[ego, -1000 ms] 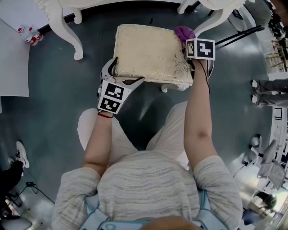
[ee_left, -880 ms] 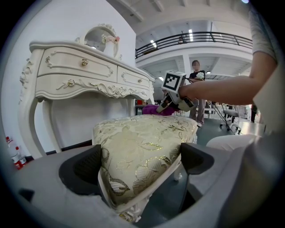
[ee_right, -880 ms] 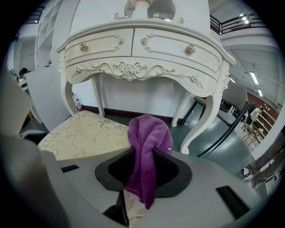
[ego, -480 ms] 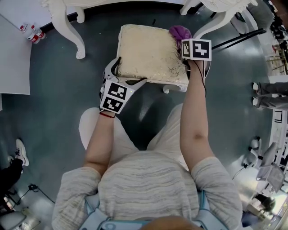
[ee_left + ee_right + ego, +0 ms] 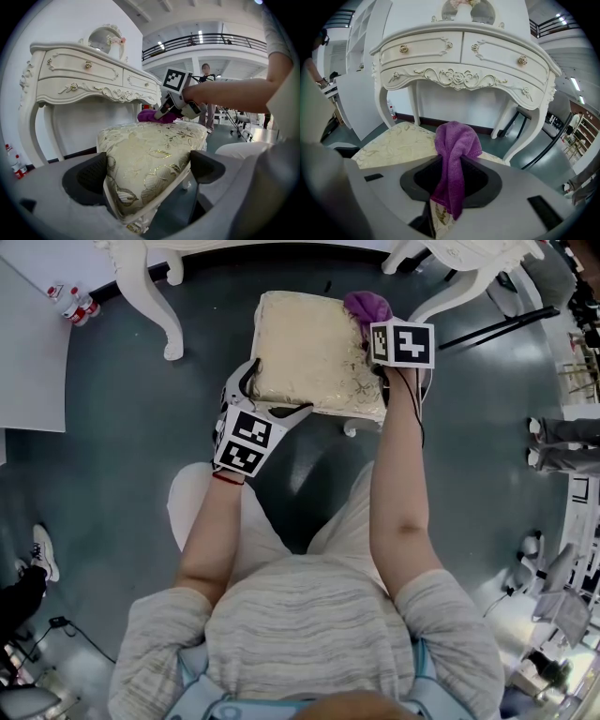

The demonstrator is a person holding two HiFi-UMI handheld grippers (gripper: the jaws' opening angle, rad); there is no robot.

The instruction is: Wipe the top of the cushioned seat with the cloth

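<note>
Hardly anything has moved over the last second: the right gripper (image 5: 373,322) still holds the purple cloth (image 5: 367,306) at the far right corner of the cushioned seat (image 5: 314,343). Its jaws are clamped on the cloth, whose bunched top stands above them while a tail hangs below, over the gold-patterned cushion. The left gripper (image 5: 255,397) sits at the seat's near left corner, jaws spread wide with that corner wedged between both pads. The right arm reaches straight forward; the left forearm angles inward. A white dressing table (image 5: 464,51) stands just beyond.
</note>
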